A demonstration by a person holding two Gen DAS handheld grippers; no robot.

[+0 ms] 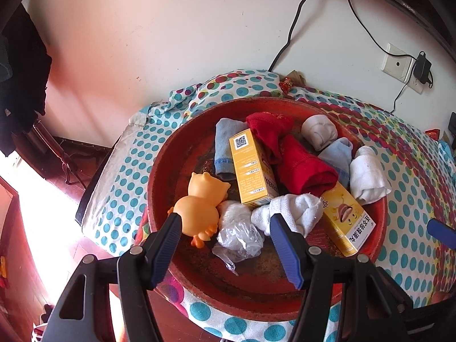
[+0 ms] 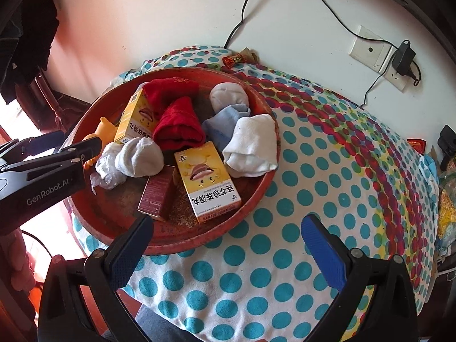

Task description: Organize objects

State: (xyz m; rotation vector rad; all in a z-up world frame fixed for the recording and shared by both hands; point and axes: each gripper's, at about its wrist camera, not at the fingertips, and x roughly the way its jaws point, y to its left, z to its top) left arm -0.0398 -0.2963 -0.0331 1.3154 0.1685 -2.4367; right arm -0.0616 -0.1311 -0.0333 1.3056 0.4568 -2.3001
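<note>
My left claw [image 1: 225, 225] hangs wide open and empty over the near rim of the red tray [image 1: 182, 259], which sits on the dotted worktop [image 2: 256, 270]. In the tray, the yellow duck toy [image 1: 199, 202] lies just beside my left finger; its face is turned away. A crumpled plastic bag [image 1: 239, 230] partly hides behind a white sock [image 1: 293, 213]. The maroon box [image 2: 156, 196] shows only from the right camera. My right claw [image 2: 225, 228] gapes wide, empty, right of the tray.
</note>
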